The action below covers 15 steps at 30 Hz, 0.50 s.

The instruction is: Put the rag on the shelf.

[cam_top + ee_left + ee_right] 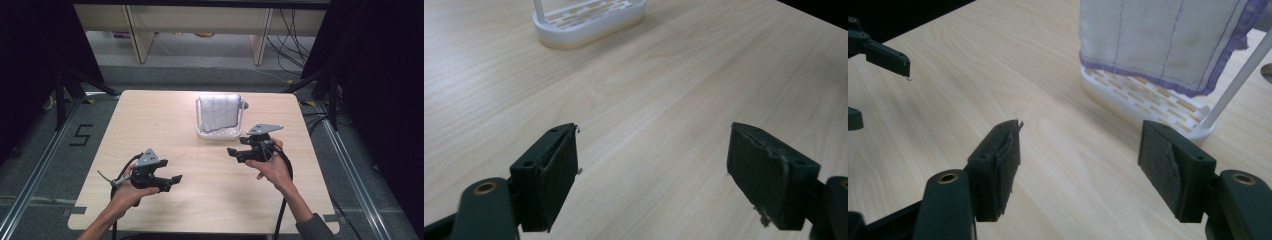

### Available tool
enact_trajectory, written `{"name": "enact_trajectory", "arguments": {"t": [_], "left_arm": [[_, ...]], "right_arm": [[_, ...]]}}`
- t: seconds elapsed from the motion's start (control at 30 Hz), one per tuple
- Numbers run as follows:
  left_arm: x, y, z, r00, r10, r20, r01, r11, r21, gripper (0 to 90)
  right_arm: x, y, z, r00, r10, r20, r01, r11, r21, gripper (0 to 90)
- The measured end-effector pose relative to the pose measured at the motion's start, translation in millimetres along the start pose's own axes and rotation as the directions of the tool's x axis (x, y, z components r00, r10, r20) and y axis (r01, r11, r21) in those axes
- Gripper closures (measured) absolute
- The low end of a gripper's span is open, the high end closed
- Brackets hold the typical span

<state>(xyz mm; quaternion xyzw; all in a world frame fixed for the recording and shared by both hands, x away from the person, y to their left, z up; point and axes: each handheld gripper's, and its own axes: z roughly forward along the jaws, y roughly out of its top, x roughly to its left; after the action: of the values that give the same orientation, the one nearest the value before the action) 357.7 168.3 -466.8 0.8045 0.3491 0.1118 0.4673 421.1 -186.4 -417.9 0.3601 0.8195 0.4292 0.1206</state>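
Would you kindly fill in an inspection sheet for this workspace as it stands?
Surface: pale wooden table, bare apart from the rack.
Job's things: white slotted rack near the far edge, a white cloth with purple trim hung over it.
Clutter: nothing seen.
Grippers: left gripper open, nothing between its jaws; right gripper open, nothing between its jaws, nearest the rack.
Cables: one black cable trails from each gripper; loose cables on the floor behind.
Surroundings: dark curtains either side, grey floor marked 5, wooden furniture legs behind.
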Motion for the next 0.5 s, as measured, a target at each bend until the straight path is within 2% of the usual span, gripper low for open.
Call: {"name": "enact_trajectory", "arguments": {"t": [0.1, 0.2, 0.3, 0.33, 0.4, 0.43, 0.47, 0.5], "left_arm": [[-2.0, -6.7, -4.5, 0.9999, -0.011, -0.009, 0.011, 0.9999, -0.003, 20.1], [-3.6, -9.8, -8.3, 0.9999, -0.01, -0.005, 0.01, 0.9999, -0.005, 20.1], [-5.4, -11.8, -11.5, 1.0, -0.007, 0.001, 0.007, 0.9999, 0.008, 20.1], [-6.3, -13.7, -11.2, 1.0, -0.009, 0.002, 0.009, 0.9999, -0.008, 20.1], [-7.7, -15.6, -13.7, 1.0, -0.006, 0.003, 0.006, 1.0, 0.003, 20.1], [-8.1, -17.2, -14.2, 1.0, -0.005, 0.006, 0.005, 1.0, -0.003, 20.1], [-9.6, -19.3, -14.2, 0.9998, -0.017, 0.005, 0.017, 0.9997, -0.017, 20.1], [-9.5, -19.5, -16.6, 1.0, -0.008, -0.002, 0.008, 1.0, 0.005, 20.1]], "right_arm": [[2.1, -7.0, -1.4, 1.0, -0.005, 0.003, 0.005, 1.0, 0.013, 33.8], [5.2, -13.4, -2.3, 0.9998, 0.003, -0.02, -0.003, 1.0, 0.011, 33.7], [7.8, -17.7, -6.5, 1.0, -0.006, -0.003, 0.006, 1.0, 0.013, 33.6], [8.9, -19.1, -8.0, 1.0, -0.003, -0.008, 0.003, 1.0, 0.013, 33.6], [11.8, -22.8, -8.3, 0.9998, -0.001, -0.021, 0.001, 1.0, 0.007, 33.4], [14.4, -24.9, -9.8, 0.9999, 0.004, -0.012, -0.004, 1.0, 0.019, 33.3], [17.6, -27.5, -9.5, 0.9997, 0.016, -0.02, -0.016, 1.0, 0.021, 33.1], [19.0, -29.9, -9.9, 0.9998, 0.005, -0.021, -0.005, 1.0, 0.03, 32.7]]}}
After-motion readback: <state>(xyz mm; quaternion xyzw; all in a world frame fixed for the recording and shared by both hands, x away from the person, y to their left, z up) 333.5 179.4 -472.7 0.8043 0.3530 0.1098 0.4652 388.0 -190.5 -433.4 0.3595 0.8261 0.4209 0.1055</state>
